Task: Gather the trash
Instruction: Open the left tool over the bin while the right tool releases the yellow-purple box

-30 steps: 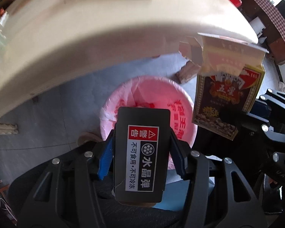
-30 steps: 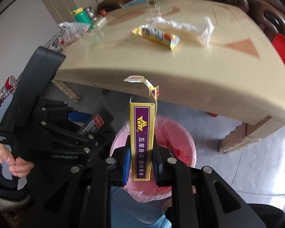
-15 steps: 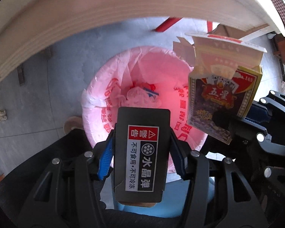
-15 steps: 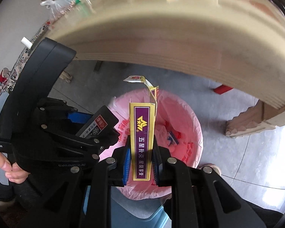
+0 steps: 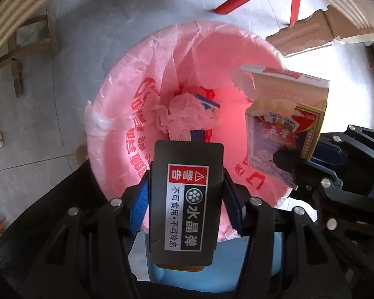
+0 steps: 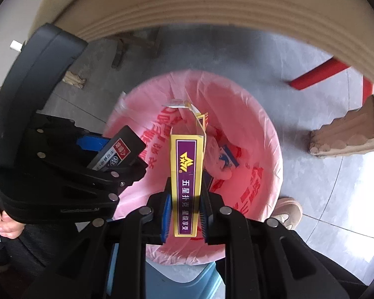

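Observation:
My left gripper [image 5: 186, 205] is shut on a black box [image 5: 185, 199] with a red and white warning label, held over the near rim of a bin lined with a pink bag [image 5: 142, 79]. That black box [image 6: 117, 153] also shows at the left of the right wrist view. My right gripper [image 6: 184, 218] is shut on a yellow and purple playing-card box [image 6: 185, 184] with its torn flap open, above the same pink bag [image 6: 261, 134]. The card box [image 5: 284, 134] hangs over the bin's right side in the left wrist view. Crumpled wrappers [image 5: 187, 112] lie inside the bin.
A beige table edge [image 6: 224, 7] arches overhead in both views. Its carved leg [image 6: 346, 134] and a red stool leg [image 6: 316, 73] stand on the grey tile floor to the right. A person's shoe [image 6: 286, 210] sits by the bin, and a hand [image 6: 2, 220] grips the left tool.
Both grippers have sunk from table height to just above the bin and tipped downward. The tabletop has slid out of view; the bin's inside now fills the frames. Both boxes stay gripped.

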`<action>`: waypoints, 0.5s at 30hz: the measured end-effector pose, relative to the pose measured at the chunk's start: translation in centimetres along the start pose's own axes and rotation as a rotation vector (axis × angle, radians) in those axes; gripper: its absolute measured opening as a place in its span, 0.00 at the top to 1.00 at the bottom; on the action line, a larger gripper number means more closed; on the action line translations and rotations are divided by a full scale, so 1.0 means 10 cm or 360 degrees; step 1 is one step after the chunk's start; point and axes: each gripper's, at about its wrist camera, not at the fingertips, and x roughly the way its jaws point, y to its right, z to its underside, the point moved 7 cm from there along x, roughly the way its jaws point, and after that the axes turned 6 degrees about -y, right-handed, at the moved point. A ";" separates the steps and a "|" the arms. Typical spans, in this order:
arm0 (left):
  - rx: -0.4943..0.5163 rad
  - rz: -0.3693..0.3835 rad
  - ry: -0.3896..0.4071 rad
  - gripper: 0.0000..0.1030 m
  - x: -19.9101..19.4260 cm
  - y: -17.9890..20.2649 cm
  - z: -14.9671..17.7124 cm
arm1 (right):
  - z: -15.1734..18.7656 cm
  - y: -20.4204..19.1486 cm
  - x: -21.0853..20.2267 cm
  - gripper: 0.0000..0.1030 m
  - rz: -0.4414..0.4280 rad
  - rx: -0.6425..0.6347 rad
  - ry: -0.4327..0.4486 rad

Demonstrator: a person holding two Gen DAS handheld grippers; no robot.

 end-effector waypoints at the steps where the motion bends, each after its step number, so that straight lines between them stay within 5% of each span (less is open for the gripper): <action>1: -0.0002 0.0007 -0.0013 0.48 0.03 0.00 -0.01 | 0.00 0.02 0.03 0.81 -0.0001 0.0004 -0.0011; 11: -0.0035 -0.0006 -0.0112 0.45 0.20 -0.04 -0.06 | 0.00 0.09 0.22 0.77 -0.0046 0.0000 -0.0096; 13: -0.0047 -0.0051 -0.0116 0.35 0.20 -0.07 -0.08 | -0.02 0.09 0.20 0.53 -0.0043 -0.0001 -0.0087; 15: -0.0053 -0.0077 -0.0103 0.33 0.19 -0.11 -0.08 | -0.04 0.11 0.16 0.43 -0.0008 -0.0006 -0.0041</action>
